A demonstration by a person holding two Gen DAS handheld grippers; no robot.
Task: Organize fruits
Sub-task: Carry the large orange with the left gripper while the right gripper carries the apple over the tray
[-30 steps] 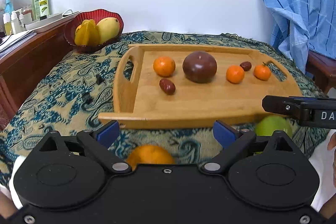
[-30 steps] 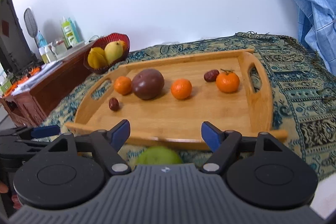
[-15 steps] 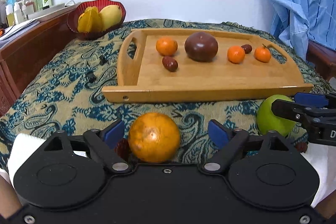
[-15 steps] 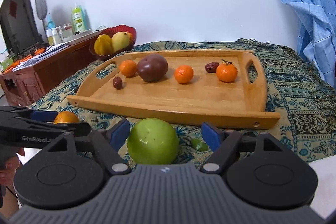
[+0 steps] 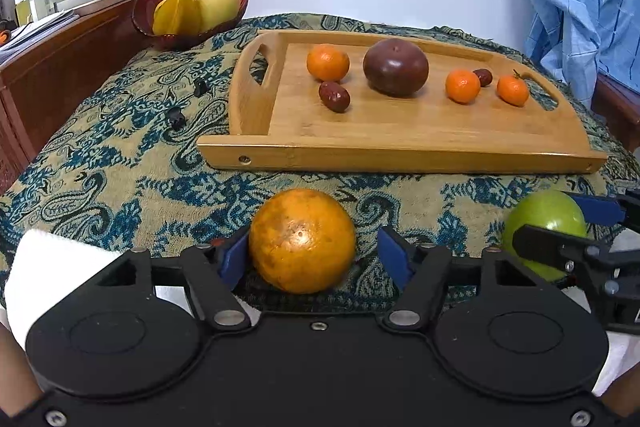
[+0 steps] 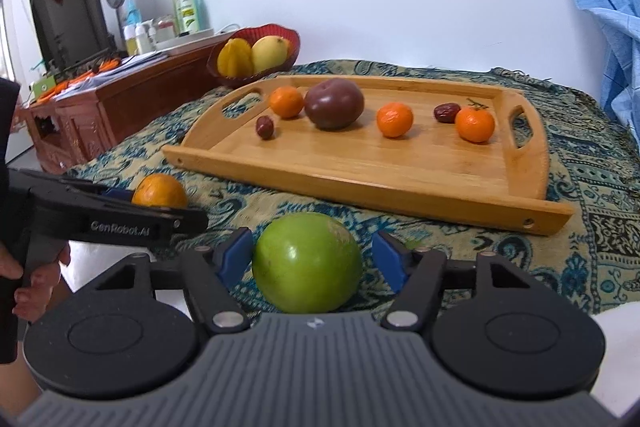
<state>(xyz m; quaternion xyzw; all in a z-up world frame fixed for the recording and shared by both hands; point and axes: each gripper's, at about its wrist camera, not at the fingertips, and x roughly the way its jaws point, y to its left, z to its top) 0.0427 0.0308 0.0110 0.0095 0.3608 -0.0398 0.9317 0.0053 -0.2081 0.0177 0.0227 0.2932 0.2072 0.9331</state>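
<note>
- The patterned cloth (image 5: 120, 163) covers the whole work surface, and you have two fruits lying loose on it near you, so the sorting reads as partly done.
- The wooden tray (image 5: 400, 157) sits in the middle of the cloth and already carries six pieces: a large dark purple-brown fruit (image 5: 395, 67), three small tangerines, and two red dates.
- The red bowl (image 5: 146, 15) stands beyond the tray's left handle, at the cloth's far corner, with a starfruit (image 5: 178, 11) and a mango (image 5: 219, 2) inside; I judge those settled.
- The orange (image 5: 302, 241) rests on the cloth in front of the tray's near rail, between the fingers of your left gripper (image 5: 314, 257).
- That left claw is spread around the orange: its left pad sits against or just beside the peel, while a gap shows at the right pad, so no pinch yet.
- The green apple (image 6: 307, 262) lies to the right of the orange, also short of the tray, inside your right gripper (image 6: 312, 259).
- The right claw is likewise spread, with slim gaps on both sides of the apple.
- What looks left for you: close on each fruit, lift it over the near rail, and set it on the bare front half of the tray.
- Tangerines (image 5: 328, 62) (image 5: 462, 85) (image 5: 513, 90) stand in a loose back row.
- Dates (image 5: 334, 96) (image 5: 482, 77) lie beside them, smallest of all.
</note>
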